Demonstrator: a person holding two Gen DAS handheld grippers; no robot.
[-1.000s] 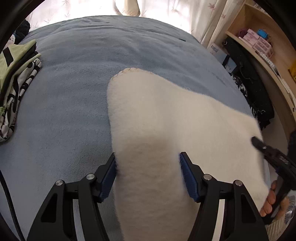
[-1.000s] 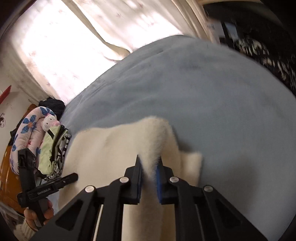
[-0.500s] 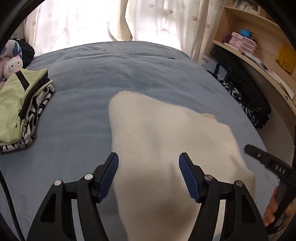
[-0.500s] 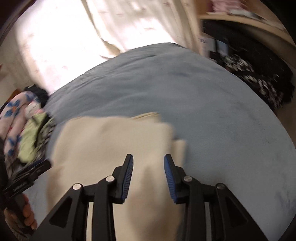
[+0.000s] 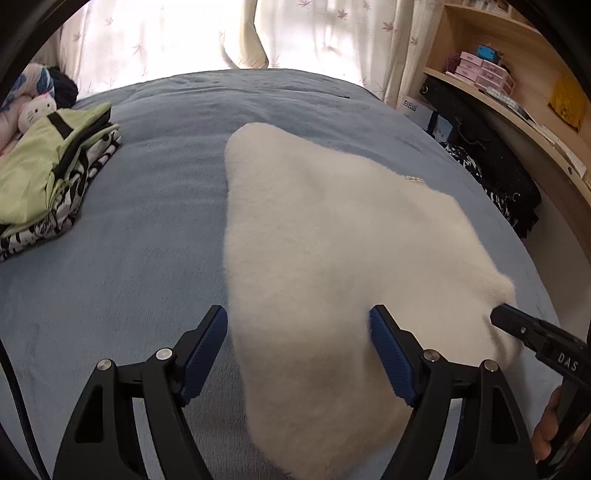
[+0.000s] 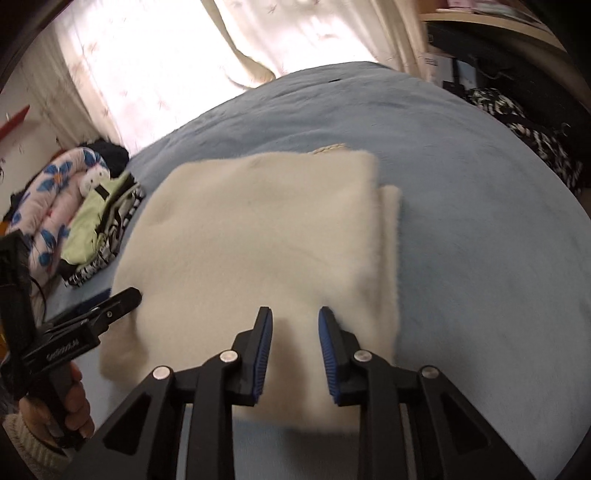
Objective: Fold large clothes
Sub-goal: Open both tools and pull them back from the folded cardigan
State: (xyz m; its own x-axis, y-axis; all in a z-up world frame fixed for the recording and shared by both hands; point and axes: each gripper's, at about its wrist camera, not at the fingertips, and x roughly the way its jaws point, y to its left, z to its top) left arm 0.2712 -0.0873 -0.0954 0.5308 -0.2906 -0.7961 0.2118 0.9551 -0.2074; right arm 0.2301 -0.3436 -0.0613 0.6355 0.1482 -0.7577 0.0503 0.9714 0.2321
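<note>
A cream fleece garment lies folded flat on the blue bed cover; in the right wrist view the garment shows a lower layer sticking out along its right side. My left gripper hovers over the garment's near left part. Its jaws are wide and opening, with fabric under them but not pinched. My right gripper is above the near right part. Its jaws are closing with a narrow gap, and the pads hold nothing. Each gripper shows in the other's view: the right gripper, and the left gripper with a hand on its handle.
A pile of folded clothes, green over black-and-white, sits at the bed's left beside a plush toy. Curtains hang behind the bed. A wooden shelf and dark bags stand off the right side.
The right gripper let go of the raised cream fold it was pinching. The garment now lies flat. Both grippers drew back toward the near edge, and the left jaws spread wider.
</note>
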